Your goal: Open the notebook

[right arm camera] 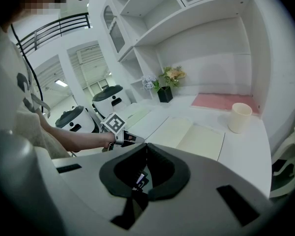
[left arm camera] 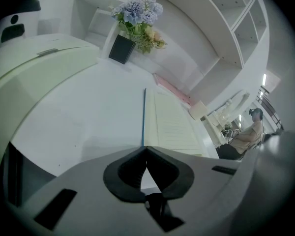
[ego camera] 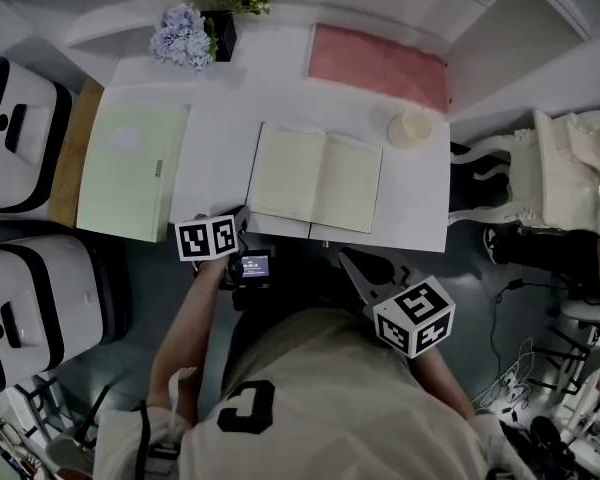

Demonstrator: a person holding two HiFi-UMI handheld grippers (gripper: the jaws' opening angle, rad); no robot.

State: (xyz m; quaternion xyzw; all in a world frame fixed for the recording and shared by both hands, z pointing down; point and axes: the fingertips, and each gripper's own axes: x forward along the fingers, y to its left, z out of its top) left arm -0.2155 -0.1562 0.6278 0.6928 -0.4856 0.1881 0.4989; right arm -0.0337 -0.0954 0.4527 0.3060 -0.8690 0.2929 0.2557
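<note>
Notebook (ego camera: 316, 178) lying open, blank pages up, at the centre of the frame on a white desk (ego camera: 220, 138) (the task looks done). Left gripper (ego camera: 242, 216) and right gripper (ego camera: 350, 261) sit just below it, jaws together and empty, probably held clear of the pages.

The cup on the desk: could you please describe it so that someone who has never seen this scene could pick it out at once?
Start at the white desk and find the open notebook in its middle. Just right of the notebook, by the near edge of the pink mat, stands the cup. It is the only small, round, cream thing among flat rectangles.
</note>
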